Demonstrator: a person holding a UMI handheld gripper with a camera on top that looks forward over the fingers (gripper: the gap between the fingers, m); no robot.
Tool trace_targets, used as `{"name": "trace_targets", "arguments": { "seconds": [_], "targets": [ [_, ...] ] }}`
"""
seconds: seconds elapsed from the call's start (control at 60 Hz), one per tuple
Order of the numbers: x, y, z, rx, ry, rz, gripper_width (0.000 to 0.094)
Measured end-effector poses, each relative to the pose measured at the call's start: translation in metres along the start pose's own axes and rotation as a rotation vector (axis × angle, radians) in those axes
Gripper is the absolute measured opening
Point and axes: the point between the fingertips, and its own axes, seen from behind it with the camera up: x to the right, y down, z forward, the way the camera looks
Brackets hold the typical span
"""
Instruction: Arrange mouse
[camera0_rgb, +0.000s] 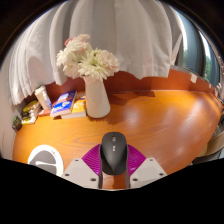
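Observation:
A black computer mouse (112, 150) sits between my two fingers, with its front end pointing away over the wooden table (165, 122). My gripper (112, 158) is closed on it. The magenta pads (92, 160) press against its left and right sides. Bare table wood shows between the fingers behind the mouse. I cannot tell whether the mouse rests on the table or is held just above it.
A white vase (97, 100) of pale flowers (85, 58) stands on the table straight beyond the mouse. Books and small boxes (60, 102) lie at the far left. A white round object (45, 158) sits close on the left. Pale curtains (130, 35) hang behind.

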Motion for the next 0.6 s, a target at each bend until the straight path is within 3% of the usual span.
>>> {"name": "trace_targets", "arguments": {
  "seconds": [0.183,0.317,0.417,0.6],
  "targets": [
    [-0.110,-0.098,-0.058,0.212,-0.039,-0.051,0.0309],
    [-0.211,-0.108,-0.074,0.268,-0.100,-0.122,0.0308],
    [-0.274,-0.078,-0.055,0.194,-0.140,-0.129,0.0310],
    [-0.323,0.036,0.010,0.009,-0.136,-0.141,0.0309]
  ]
}}
